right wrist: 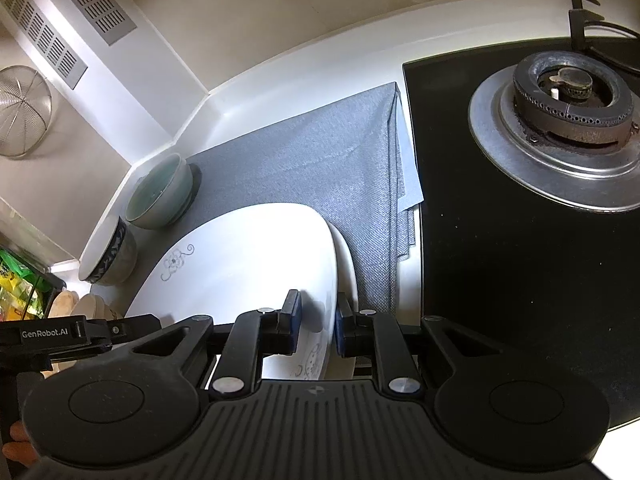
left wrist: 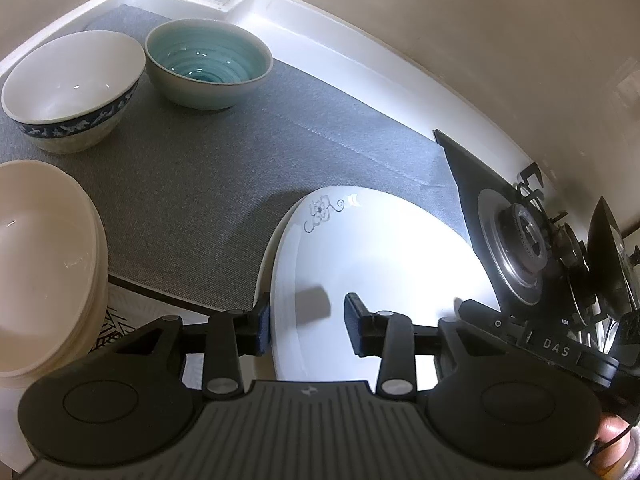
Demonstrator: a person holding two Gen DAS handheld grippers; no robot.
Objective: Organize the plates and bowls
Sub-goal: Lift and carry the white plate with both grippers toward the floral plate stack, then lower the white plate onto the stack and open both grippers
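A white plate (left wrist: 380, 248) with a flower drawing hangs tilted over the grey mat (left wrist: 192, 184). My right gripper (right wrist: 317, 322) is shut on the right rim of this plate (right wrist: 240, 256). Just beneath it shows the edge of a second white plate (right wrist: 347, 264). My left gripper (left wrist: 309, 328) straddles the plate's left rim with a clear gap, and its pads do not press. A white bowl with a blue patterned band (left wrist: 68, 80) and a teal-lined bowl (left wrist: 208, 56) stand at the mat's far left corner. A stack of cream dishes (left wrist: 40, 248) sits at the near left.
A black gas hob with a burner (right wrist: 560, 120) lies right of the mat, close to the plate. White counter upstand and wall (left wrist: 320, 40) close off the back. A wire strainer (right wrist: 20, 112) hangs on the left wall. The mat's middle (right wrist: 320, 160) is bare.
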